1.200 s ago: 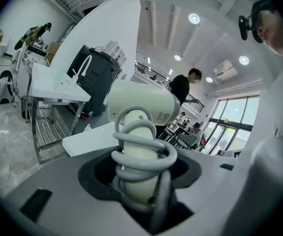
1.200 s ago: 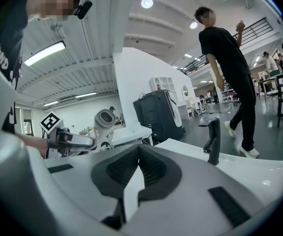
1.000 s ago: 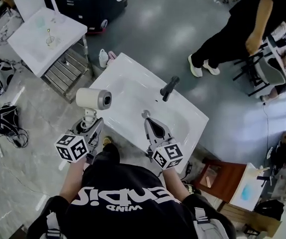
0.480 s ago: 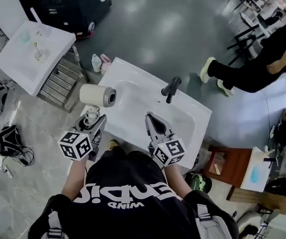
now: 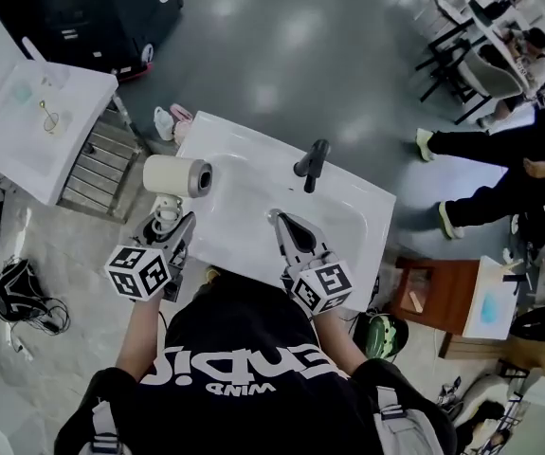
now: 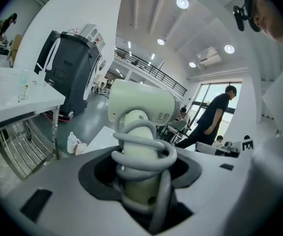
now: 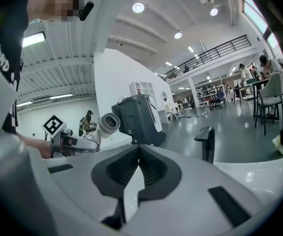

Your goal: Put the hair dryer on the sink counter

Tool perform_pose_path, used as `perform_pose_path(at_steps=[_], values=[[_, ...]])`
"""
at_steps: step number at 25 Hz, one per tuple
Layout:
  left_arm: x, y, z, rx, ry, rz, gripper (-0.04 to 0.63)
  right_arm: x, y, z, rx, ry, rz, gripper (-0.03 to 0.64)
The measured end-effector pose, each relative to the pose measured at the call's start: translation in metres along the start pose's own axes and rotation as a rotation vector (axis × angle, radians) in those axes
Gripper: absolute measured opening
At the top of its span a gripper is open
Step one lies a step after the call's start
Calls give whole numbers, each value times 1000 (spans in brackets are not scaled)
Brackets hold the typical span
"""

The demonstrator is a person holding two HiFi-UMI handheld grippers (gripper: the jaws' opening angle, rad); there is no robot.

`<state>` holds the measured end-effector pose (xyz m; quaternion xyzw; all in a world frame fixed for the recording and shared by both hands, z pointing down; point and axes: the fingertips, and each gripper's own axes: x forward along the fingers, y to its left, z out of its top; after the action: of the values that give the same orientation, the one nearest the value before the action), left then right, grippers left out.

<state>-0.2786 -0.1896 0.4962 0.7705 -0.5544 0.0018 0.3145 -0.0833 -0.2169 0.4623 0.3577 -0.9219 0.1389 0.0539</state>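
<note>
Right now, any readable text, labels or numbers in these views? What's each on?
"E": white letter on a small black sign, background of the left gripper view.
Shirt print: large white letters, upside down in the head view; cannot be read with confidence.
Hair dryer label: too small to read.
Marker cubes: square patterns only, no text.

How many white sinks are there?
2: the near sink before the person, with a black faucet; the far sink on a metal stand, upper left in the head view. Others may be hidden.
</note>
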Motion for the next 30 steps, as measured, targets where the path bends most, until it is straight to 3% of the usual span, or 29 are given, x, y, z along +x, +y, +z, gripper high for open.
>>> perform_pose_path(at_steps=[16, 30], values=[[52, 13, -3, 42, 93, 4, 249, 31, -23, 3, 10, 6, 45, 18], [104, 44, -15, 85, 178, 24, 249, 36, -41, 7, 41, -25, -2, 18]])
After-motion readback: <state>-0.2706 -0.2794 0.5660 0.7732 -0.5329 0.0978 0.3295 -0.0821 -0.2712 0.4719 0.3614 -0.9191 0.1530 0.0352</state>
